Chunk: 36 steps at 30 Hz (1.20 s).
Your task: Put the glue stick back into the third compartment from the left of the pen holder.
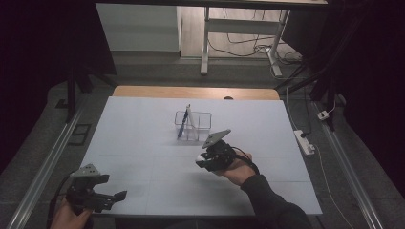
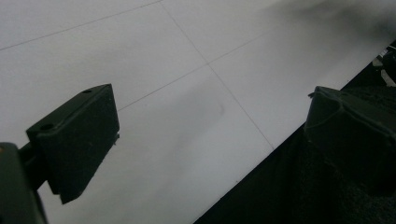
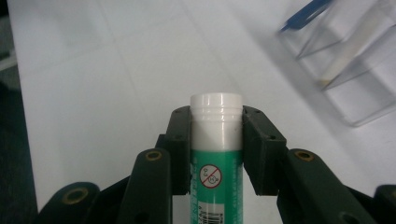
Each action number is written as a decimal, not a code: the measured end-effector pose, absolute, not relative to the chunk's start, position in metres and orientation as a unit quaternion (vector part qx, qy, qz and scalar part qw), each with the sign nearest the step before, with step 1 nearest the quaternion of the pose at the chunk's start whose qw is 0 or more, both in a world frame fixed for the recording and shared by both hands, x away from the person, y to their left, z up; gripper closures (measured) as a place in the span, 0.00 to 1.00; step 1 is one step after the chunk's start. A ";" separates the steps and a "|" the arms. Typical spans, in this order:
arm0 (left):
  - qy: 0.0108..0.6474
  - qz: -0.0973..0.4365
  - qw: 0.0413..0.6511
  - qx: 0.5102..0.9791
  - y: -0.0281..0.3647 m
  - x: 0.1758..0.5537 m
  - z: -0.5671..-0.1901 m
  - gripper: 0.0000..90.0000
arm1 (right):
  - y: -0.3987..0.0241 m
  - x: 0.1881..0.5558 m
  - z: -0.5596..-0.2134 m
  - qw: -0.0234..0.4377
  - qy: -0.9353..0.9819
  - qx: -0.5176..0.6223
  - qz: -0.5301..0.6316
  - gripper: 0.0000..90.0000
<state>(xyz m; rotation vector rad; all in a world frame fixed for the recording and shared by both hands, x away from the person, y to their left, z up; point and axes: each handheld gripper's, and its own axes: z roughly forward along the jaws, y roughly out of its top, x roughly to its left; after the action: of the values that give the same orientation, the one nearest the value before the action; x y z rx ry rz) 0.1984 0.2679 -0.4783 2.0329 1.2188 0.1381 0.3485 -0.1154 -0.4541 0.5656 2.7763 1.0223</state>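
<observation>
My right gripper (image 1: pixel 204 160) hovers over the middle of the white table sheet (image 1: pixel 138 143), just in front of the clear organizer (image 1: pixel 194 125). It is shut on a green glue stick (image 3: pixel 216 158); the stick's white cap (image 1: pixel 199 156) pokes out past the pads. A blue pen (image 1: pixel 182 128) and a whitish pen (image 1: pixel 188 114) lean in the organizer; in the right gripper view the organizer (image 3: pixel 359 93) sits at the upper right with the blue pen (image 3: pixel 308 13). My left gripper (image 1: pixel 117 196) rests at the near left corner, open (image 2: pixel 210 126), with bare sheet between its fingers (image 2: pixel 79 140).
The sheet's near edge runs under the left gripper, with dark floor beyond it. Metal rails flank the table. A power strip (image 1: pixel 304 141) with a cable lies on the floor to the right. A desk frame (image 1: pixel 205 43) stands beyond the far edge.
</observation>
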 end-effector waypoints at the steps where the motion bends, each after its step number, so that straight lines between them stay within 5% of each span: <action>1: 0.476 0.054 0.374 0.794 0.268 0.198 -0.478 0.04 | -0.117 0.351 -0.452 0.067 0.916 0.192 0.345 0.73; 36: 0.476 0.052 0.374 0.794 0.268 0.199 -0.479 0.04 | -0.126 0.438 -0.413 0.141 0.805 0.305 0.488 0.73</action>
<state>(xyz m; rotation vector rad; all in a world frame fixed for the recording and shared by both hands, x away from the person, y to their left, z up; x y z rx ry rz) 0.1986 0.2681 -0.4785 2.0336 1.2183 0.1344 0.4376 -0.1260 -0.4134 0.8812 2.3255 1.4096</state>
